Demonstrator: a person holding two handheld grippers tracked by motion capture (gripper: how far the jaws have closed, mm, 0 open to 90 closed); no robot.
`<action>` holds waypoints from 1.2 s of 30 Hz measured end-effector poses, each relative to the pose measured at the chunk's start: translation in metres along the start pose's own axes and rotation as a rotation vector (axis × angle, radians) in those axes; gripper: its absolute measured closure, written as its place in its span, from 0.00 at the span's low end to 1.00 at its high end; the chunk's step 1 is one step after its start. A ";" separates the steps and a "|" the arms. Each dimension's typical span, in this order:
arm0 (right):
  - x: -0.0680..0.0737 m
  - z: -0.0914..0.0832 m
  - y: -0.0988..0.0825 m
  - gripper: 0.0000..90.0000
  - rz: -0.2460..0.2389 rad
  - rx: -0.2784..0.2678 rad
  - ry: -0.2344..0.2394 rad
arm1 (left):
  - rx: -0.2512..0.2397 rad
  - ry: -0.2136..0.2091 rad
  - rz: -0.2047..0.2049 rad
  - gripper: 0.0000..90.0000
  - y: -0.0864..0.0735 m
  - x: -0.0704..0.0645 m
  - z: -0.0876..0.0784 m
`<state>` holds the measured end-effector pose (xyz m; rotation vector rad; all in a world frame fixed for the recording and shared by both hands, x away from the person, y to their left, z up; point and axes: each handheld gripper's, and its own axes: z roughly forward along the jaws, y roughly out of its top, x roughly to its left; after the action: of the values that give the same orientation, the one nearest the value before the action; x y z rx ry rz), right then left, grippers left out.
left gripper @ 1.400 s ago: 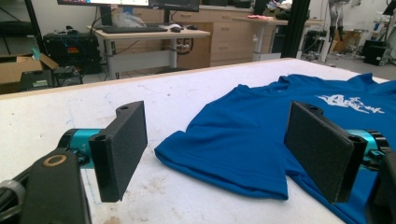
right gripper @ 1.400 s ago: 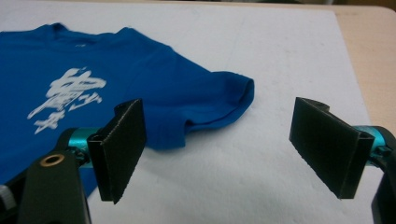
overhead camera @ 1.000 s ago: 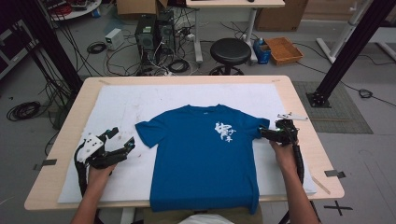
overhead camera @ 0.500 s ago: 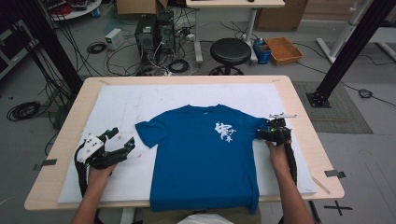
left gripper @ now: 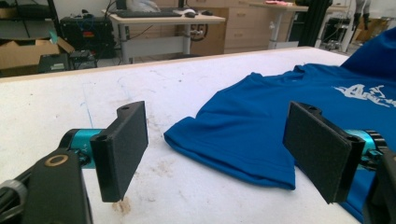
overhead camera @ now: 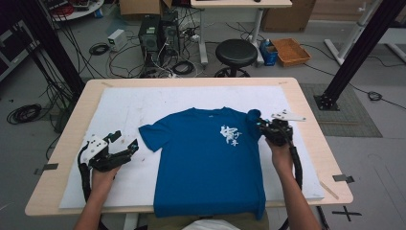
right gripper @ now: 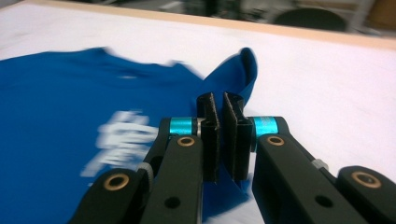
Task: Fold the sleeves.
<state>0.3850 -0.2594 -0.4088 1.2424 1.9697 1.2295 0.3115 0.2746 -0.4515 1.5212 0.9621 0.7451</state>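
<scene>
A blue T-shirt with a white chest print lies flat on the white mat, collar toward the far edge. My right gripper is at the shirt's right sleeve. Its jaws have just been closing and now pinch the sleeve fabric, which stands up in a fold above the right gripper. My left gripper hovers open just left of the left sleeve. The left gripper has its pads wide apart, with nothing gripped.
The mat covers most of the wooden table. On the floor beyond the far edge are a black stool, computer towers with cables and a cardboard tray. Black frame posts stand at both sides.
My right gripper has moved left and slightly up, its jaws have closed on the right sleeve, and the sleeve now stands lifted toward the shirt's body. The left gripper has stayed put.
</scene>
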 end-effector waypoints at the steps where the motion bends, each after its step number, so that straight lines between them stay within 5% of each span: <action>1: 0.020 0.011 0.001 0.92 -0.072 0.029 0.046 | 0.002 0.001 0.004 0.25 0.000 0.000 0.000; 4: 0.035 0.018 0.001 0.77 -0.109 0.045 0.104 | 0.005 -0.001 0.012 0.25 0.000 -0.001 0.000; 8: 0.033 0.011 0.002 0.67 -0.069 0.013 0.123 | 0.009 -0.001 -0.003 0.25 0.000 0.000 0.001; 10: 0.019 0.006 -0.003 0.67 0.003 0.007 0.086 | 0.027 0.005 -0.012 0.25 0.001 0.001 0.003; 16: 0.010 0.013 -0.018 0.71 -0.015 0.119 0.050 | 0.109 0.033 -0.014 0.26 0.004 0.000 0.010; 21: 0.001 0.001 -0.021 0.56 -0.002 0.084 -0.005 | 0.236 0.052 -0.045 0.31 0.007 -0.002 0.021; 24: -0.016 -0.013 -0.033 0.47 0.016 0.069 -0.076 | 0.298 0.061 -0.064 0.35 0.010 -0.004 0.034; 30: -0.027 -0.029 -0.042 0.45 0.032 0.061 -0.111 | 0.367 0.085 -0.062 0.40 0.015 -0.006 0.052; 33: -0.030 -0.038 -0.050 0.45 0.008 0.071 -0.129 | 0.388 0.116 -0.107 0.40 0.018 -0.008 0.066; 36: -0.031 -0.043 -0.053 0.44 -0.006 0.082 -0.142 | 0.427 0.131 -0.092 0.40 0.017 -0.010 0.077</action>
<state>0.3427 -0.3143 -0.4376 1.3247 1.9363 1.0368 0.3764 0.2288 -0.4475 1.7940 1.3439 0.6029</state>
